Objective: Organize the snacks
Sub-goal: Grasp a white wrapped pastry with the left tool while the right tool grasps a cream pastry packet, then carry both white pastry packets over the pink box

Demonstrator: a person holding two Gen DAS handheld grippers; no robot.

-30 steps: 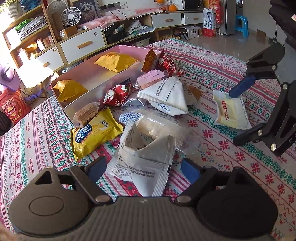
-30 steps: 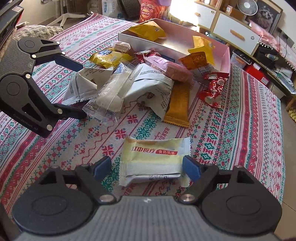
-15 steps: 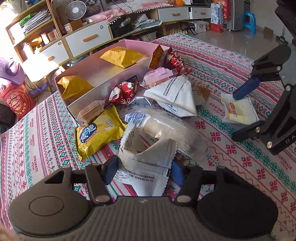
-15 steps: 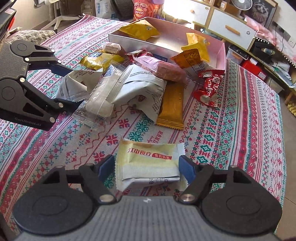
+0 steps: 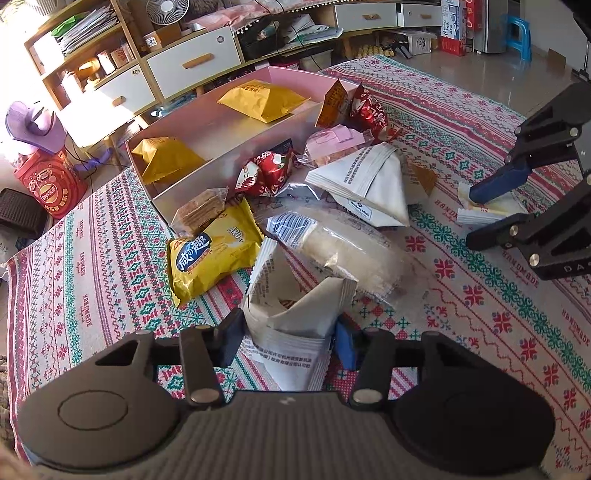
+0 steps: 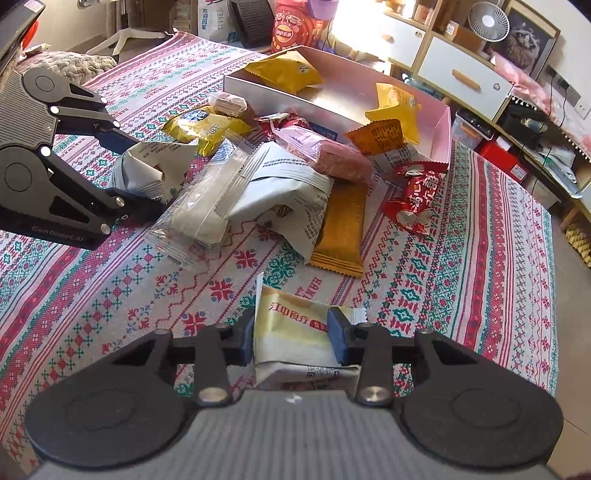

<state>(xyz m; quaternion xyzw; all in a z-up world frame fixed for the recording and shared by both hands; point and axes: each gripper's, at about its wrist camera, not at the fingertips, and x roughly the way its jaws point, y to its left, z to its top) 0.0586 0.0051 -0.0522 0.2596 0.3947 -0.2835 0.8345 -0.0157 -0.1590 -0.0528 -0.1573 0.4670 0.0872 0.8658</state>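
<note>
While closing, both tongs (image 5: pixel 288 341) (image 6: pixel 291 338) pinch packets (image 5: pixel 295 332) (image 6: pixel 291 332).

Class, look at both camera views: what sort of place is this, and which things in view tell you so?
Most likely a lived-in home room: wooden shelves with white drawers, a small desk fan, and a patterned tablecloth strewn with snacks beside a pink box.

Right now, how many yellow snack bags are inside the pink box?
2. One yellow bag lies at the far end of the pink box; the other yellow bag leans in the near corner. The box wall may hide more.
</note>
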